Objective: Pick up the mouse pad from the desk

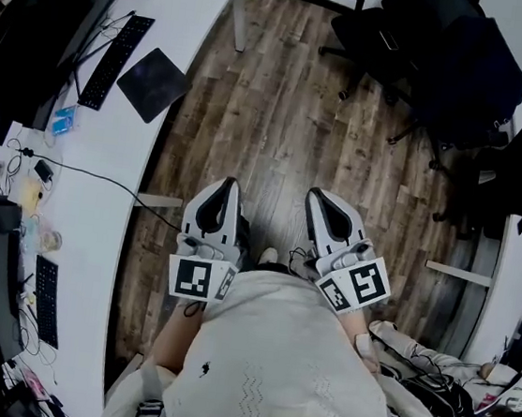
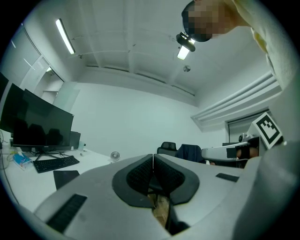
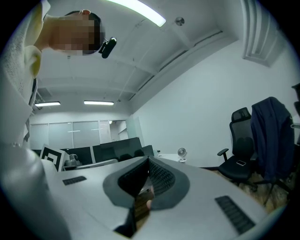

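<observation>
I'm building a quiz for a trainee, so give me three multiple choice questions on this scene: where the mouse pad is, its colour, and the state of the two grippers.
1. Where does the mouse pad lie? A on the floor; B on the white desk beside the black keyboard; C on a chair.
2. What colour is it? A dark; B white; C red.
3. How are the left gripper and right gripper? A both wide open; B left shut on the pad; C both shut, empty.
Answers: B, the head view shows it on the desk by the keyboard; A, it looks near black; C, each gripper view shows jaws together, nothing between.
</observation>
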Demonstrator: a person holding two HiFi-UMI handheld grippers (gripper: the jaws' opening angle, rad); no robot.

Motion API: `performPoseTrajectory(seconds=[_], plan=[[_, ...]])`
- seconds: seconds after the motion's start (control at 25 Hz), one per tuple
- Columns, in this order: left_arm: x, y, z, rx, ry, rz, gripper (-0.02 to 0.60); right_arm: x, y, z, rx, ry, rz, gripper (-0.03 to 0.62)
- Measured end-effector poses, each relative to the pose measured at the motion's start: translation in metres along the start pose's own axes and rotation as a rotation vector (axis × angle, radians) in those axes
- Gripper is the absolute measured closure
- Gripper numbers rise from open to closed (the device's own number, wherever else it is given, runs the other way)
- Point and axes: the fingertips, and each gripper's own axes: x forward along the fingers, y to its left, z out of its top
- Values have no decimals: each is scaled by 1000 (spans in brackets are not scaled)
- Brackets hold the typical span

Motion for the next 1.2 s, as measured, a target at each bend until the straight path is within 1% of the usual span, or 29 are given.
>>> performPoseTrajectory(seconds=[0.16, 0.32, 0.44, 0.68, 0.8, 0.96, 1.12, 1.2], plan=[[39, 20, 4, -1, -8, -30, 566, 36, -16, 9, -15, -6, -13, 593], [75, 43, 9, -3, -10, -49, 566, 72, -35, 16, -5, -7, -37, 593], [95, 65, 11, -13, -5, -63, 566, 101, -40, 21, 18, -14, -47, 593], [128, 109, 18, -8, -14, -76, 566, 157, -46, 27, 13, -17, -55, 593], [138, 136, 19, -12, -13, -64, 566, 187, -41, 28, 7, -14, -41, 593], [143, 171, 19, -34, -20, -28, 566, 222, -27, 27, -6, -8, 1, 593], [145, 192, 17, -83, -18, 8, 566, 241, -18, 23, -22, 21, 35, 593], [144, 199, 15, -88, -15, 19, 566, 248, -18, 22, -21, 27, 40, 593]])
